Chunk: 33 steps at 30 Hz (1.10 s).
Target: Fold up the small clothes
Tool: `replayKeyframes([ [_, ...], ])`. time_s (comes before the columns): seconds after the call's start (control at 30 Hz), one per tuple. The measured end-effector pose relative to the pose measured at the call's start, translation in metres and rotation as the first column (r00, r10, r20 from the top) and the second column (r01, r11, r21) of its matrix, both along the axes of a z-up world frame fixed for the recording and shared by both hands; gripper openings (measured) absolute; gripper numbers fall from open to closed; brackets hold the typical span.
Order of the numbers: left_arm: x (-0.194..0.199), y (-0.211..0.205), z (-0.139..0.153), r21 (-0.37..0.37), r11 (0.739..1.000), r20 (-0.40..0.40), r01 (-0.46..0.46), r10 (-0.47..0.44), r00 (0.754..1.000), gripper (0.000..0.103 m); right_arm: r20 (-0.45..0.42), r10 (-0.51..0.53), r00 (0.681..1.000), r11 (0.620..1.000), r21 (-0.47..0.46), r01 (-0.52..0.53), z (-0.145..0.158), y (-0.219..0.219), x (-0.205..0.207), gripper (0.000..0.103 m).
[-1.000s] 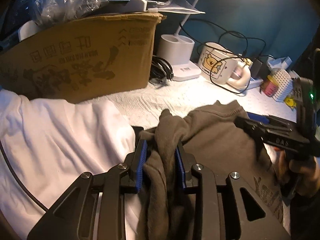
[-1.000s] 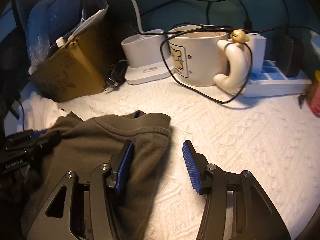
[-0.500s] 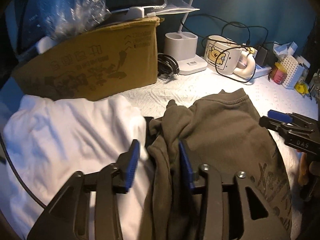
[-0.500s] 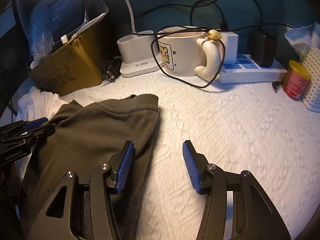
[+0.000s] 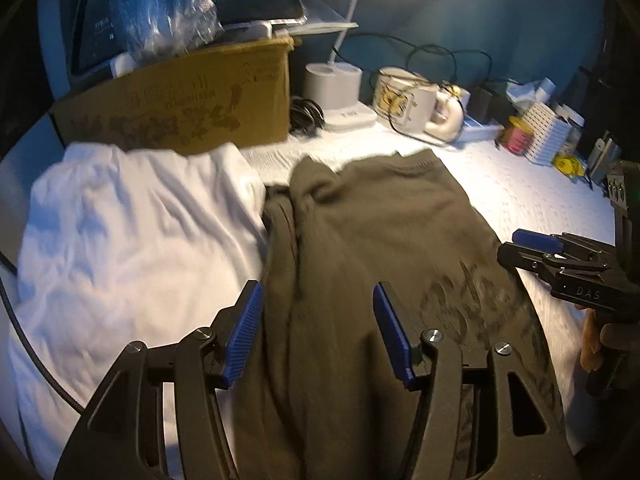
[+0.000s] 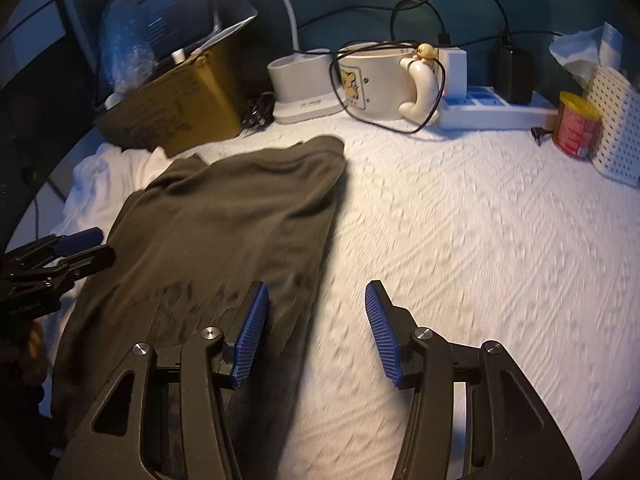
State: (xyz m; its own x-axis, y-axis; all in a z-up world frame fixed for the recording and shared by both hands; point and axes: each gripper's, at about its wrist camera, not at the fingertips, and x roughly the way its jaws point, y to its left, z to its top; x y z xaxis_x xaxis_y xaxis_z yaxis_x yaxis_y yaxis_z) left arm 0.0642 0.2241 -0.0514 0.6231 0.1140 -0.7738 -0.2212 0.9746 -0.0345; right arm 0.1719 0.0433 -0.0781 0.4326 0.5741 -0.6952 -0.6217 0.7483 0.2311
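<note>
A dark olive-brown shirt [image 5: 384,240] with a dark print lies flat on the white textured table cover [image 6: 460,220], folded lengthwise. It also shows in the right wrist view [image 6: 224,216]. My left gripper [image 5: 318,334] is open and empty above the shirt's near left part. My right gripper [image 6: 316,334] is open and empty over the shirt's right edge; it shows in the left wrist view [image 5: 532,246] at the right. A white garment [image 5: 128,240] lies left of the shirt, touching it.
A cardboard box [image 5: 180,108] stands at the back left. A lamp base [image 5: 334,92], a bear mug [image 6: 376,80], a power strip [image 6: 492,110], a red can [image 6: 576,126] and a white perforated basket [image 6: 616,128] line the back. Cables loop over the mug.
My left gripper has opened and let go of the shirt's bunched edge, then drawn back. The shirt now lies flat. My right gripper has also drawn back toward the near edge.
</note>
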Motion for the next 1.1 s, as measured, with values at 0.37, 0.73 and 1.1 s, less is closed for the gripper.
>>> replayKeyframes([
  [0.37, -0.030, -0.018, -0.013, 0.054, 0.998, -0.039, 0.013, -0.011, 0.999, 0.063, -0.027, 0.054, 0.998, 0.998, 0.047, -0.052, -0.011, -0.022, -0.046, 0.044],
  [0.73, -0.064, -0.010, -0.020, -0.124, 0.991, 0.045, 0.054, -0.049, 0.998, 0.063, -0.051, 0.073, 0.996, 0.995, 0.077, -0.069, -0.020, -0.038, -0.084, 0.023],
  [1.1, -0.078, -0.032, -0.020, -0.048, 0.997, -0.004, 0.057, -0.057, 0.998, 0.066, -0.045, 0.077, 0.996, 0.994, 0.085, -0.073, -0.021, -0.050, -0.118, 0.013],
])
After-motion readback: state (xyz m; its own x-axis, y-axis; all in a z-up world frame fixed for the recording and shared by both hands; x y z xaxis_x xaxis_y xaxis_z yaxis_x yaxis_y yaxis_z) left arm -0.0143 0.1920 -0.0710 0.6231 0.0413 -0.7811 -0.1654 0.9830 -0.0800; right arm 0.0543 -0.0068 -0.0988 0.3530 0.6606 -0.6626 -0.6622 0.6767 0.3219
